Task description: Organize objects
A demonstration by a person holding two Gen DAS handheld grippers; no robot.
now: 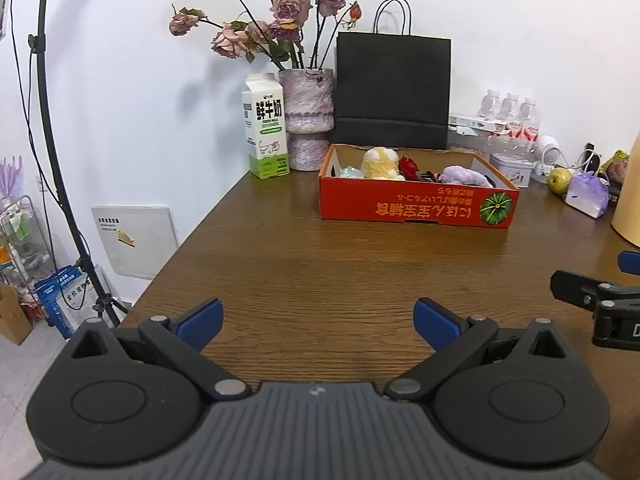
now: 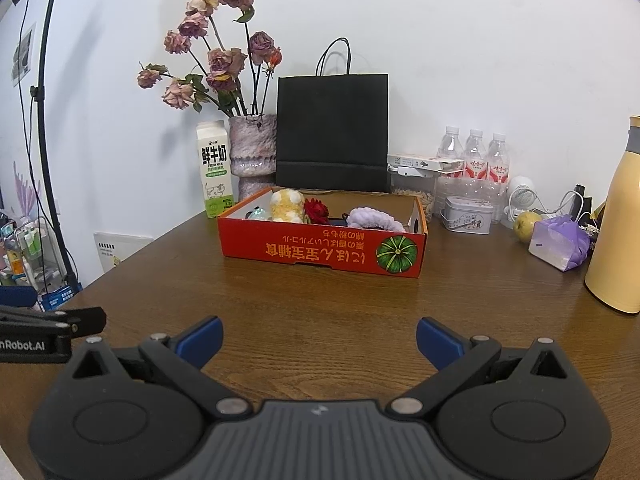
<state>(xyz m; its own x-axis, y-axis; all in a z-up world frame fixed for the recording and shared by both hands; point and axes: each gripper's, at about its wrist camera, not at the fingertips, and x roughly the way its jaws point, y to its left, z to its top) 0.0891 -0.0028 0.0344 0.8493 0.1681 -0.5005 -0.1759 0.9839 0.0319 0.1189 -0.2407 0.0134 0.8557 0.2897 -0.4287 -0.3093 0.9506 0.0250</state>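
A red cardboard box (image 1: 416, 206) (image 2: 320, 250) sits on the wooden table (image 1: 320, 272) (image 2: 320, 300), well ahead of both grippers. Inside it lie a yellow plush toy (image 1: 380, 164) (image 2: 286, 206), a red flower (image 1: 409, 166) (image 2: 317, 210), a lilac fluffy item (image 1: 464, 176) (image 2: 374, 218) and a pale green object (image 1: 351, 172) (image 2: 258, 213). My left gripper (image 1: 318, 322) is open and empty above the near table edge. My right gripper (image 2: 319, 340) is open and empty beside it, and shows at the right edge of the left wrist view (image 1: 600, 296).
Behind the box stand a milk carton (image 1: 265, 128) (image 2: 214, 168), a vase of dried roses (image 1: 310, 118) (image 2: 254, 154) and a black paper bag (image 1: 394, 92) (image 2: 332, 132). Right: water bottles (image 2: 474, 156), a tin (image 2: 468, 214), a pear (image 2: 526, 226), a lilac packet (image 2: 560, 242), a yellow flask (image 2: 618, 216). A light stand (image 1: 52, 140) stands left.
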